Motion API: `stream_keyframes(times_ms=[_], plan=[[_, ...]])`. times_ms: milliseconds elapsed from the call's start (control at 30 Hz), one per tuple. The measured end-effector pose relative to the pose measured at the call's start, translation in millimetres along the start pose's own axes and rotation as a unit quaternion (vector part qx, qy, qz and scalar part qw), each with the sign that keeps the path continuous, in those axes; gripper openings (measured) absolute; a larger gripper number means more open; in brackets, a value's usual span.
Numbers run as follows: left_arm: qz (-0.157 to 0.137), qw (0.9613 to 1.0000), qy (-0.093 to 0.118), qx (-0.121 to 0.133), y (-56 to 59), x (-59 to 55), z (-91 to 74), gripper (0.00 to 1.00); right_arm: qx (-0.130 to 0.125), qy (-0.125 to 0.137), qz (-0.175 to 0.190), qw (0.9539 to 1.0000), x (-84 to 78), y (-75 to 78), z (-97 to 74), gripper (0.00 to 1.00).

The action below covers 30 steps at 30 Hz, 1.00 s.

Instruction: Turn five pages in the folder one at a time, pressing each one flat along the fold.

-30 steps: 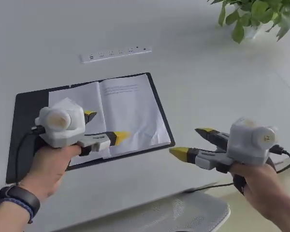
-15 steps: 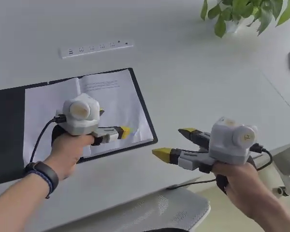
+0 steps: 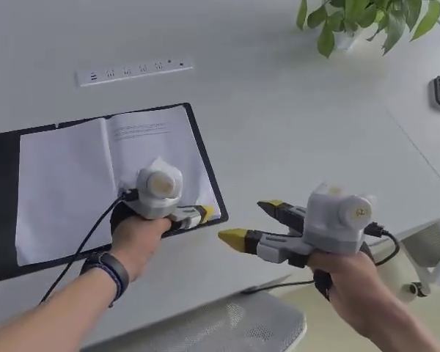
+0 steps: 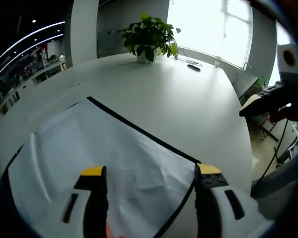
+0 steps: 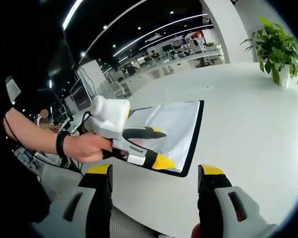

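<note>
Since a moment ago our left gripper [image 3: 198,215] has slid right to the folder's [image 3: 66,176] near right corner, jaws spread wide over the page; whether they touch it we cannot tell. Our right gripper [image 3: 253,221] hovers beside the folder, also wide. The folder lies open on the table [image 3: 279,110], its left edge cut off.

Open folder [image 3: 59,183], left gripper [image 3: 202,213] over its corner, right gripper [image 3: 249,221] nearby

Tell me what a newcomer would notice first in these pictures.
An open black folder of white pages lies on the pale table, left in the head view. The left hand-held gripper is open-jawed at its right page's near corner; the right hand-held gripper is held open past the table's near edge. A leafy plant stands far right.
</note>
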<state>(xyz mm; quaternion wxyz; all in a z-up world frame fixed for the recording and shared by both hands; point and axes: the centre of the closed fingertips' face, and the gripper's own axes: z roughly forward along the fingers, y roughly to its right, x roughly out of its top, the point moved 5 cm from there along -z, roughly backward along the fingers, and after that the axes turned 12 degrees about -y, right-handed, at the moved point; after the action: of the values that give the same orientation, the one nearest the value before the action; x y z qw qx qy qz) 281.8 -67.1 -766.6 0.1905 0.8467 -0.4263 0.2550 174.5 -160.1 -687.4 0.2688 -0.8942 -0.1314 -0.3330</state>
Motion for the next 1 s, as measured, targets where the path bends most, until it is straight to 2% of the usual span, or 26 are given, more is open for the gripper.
stream_keyframes(times_ms=[100, 233, 467, 733, 1000], plan=[[0.022, 0.9996, -0.004, 0.018, -0.4, -1.9, 5.2, 0.74, 0.001, 0.002, 0.003, 1.0000, 2.9, 0.9, 0.2, 0.68], [0.028, 0.9994, -0.002, 0.023, -2.0, -3.2, 6.1, 0.73, 0.004, 0.008, 0.010, 0.9999, 5.3, 3.5, -0.1, 0.68], [0.026, 0.9995, 0.000, 0.017, -8.3, -4.4, 6.2, 0.69, 0.005, 0.005, 0.018, 0.9998, 0.6, 6.7, 1.7, 0.67], [0.027, 0.9996, 0.002, 0.011, -8.2, -4.8, 6.8, 0.68, 0.009, 0.002, 0.022, 0.9997, -2.3, 5.8, 3.9, 0.66], [0.024, 0.9996, 0.004, 0.012, -13.6, -9.4, 2.4, 0.60, 0.011, 0.008, 0.033, 0.9994, -3.6, 8.3, 5.0, 0.64]])
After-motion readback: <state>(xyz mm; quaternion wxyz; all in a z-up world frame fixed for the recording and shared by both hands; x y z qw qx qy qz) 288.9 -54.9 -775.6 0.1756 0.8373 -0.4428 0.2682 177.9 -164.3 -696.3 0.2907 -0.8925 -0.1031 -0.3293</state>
